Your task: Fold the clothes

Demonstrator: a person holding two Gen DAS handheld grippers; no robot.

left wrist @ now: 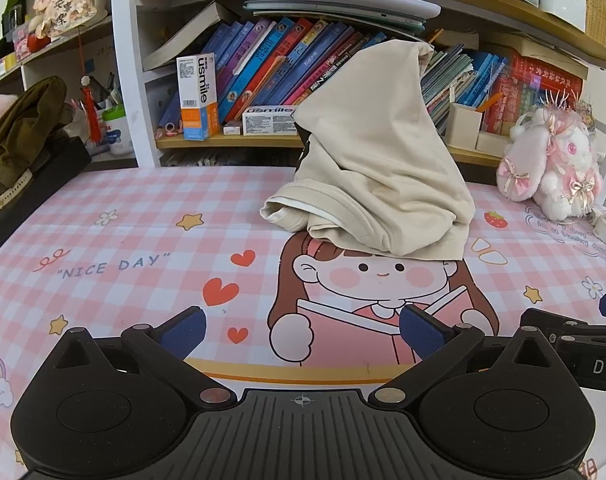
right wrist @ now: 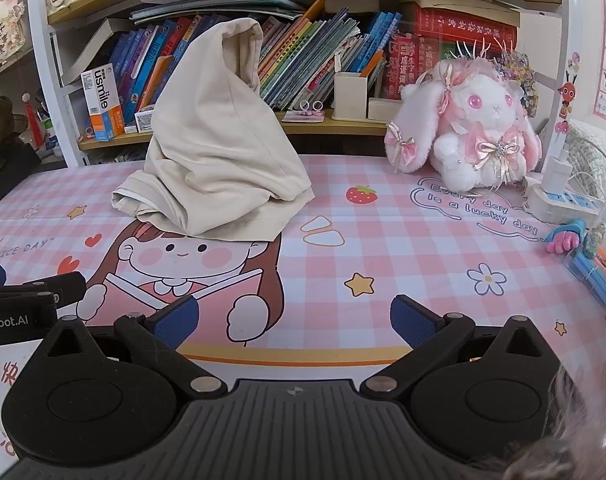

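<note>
A beige garment (left wrist: 379, 168) (right wrist: 219, 152) stands heaped in a tall peak at the back of the pink checked mat (left wrist: 143, 240) (right wrist: 403, 248), leaning against the bookshelf. Its hem lies bunched on the mat over the cartoon girl's hair. My left gripper (left wrist: 303, 332) is open, low over the mat's front, well short of the garment, with nothing between its blue pads. My right gripper (right wrist: 293, 322) is open too, beside the left one and equally far from the garment. Each gripper shows at the edge of the other's view.
A bookshelf (left wrist: 263, 142) (right wrist: 323, 126) full of books runs behind the mat. A pink plush rabbit (left wrist: 551, 168) (right wrist: 471, 128) sits at the back right, with a power strip (right wrist: 559, 202) and small toys beyond it. An olive cloth (left wrist: 19, 136) lies on a dark box at the left.
</note>
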